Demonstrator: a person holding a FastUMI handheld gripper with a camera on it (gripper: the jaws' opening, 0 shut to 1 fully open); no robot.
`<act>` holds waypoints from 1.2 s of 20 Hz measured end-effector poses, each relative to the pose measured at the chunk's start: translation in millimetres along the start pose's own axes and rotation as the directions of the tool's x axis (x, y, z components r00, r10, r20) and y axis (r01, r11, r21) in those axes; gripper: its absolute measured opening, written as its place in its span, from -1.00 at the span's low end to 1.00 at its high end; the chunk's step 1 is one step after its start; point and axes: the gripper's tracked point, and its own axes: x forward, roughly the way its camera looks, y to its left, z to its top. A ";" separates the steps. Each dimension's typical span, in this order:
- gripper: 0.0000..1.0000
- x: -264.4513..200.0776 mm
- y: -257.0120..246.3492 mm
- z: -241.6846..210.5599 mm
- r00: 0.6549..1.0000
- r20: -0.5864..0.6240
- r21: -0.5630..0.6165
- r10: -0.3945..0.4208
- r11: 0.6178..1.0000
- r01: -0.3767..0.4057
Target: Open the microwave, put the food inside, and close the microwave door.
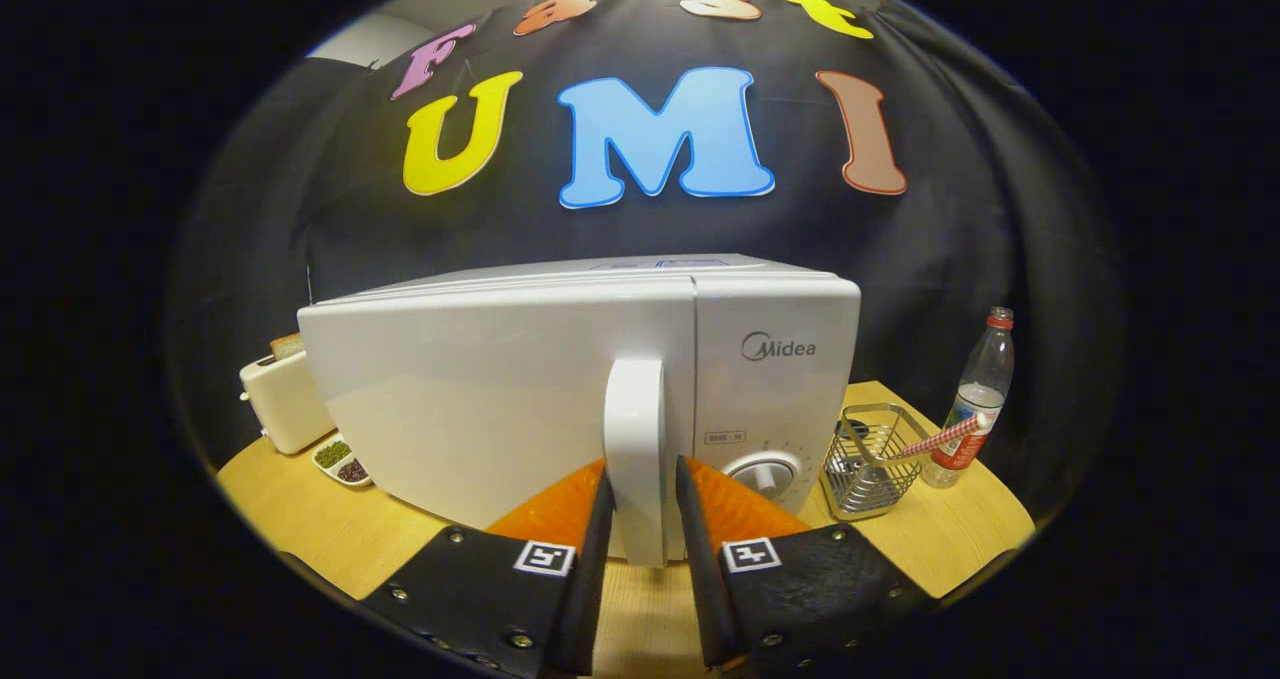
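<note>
gripper view: fingers [642, 484] flank the microwave [560, 399] door handle [634, 459], seemingly clenched on it.

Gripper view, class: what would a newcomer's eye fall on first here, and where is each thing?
The white microwave sits on the wooden table, door shut, its upright handle between the fingers of the gripper. A wire basket and a clear bottle stand to its right, a toaster behind its left corner.

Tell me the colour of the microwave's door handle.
White, like the rest of the microwave. The door handle stands between the fingers of the gripper in the gripper view.
</note>
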 end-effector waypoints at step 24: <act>-0.88 -20.3 7.7 -7.0 0.997 -0.063 -0.032 -0.038 0.999 0.036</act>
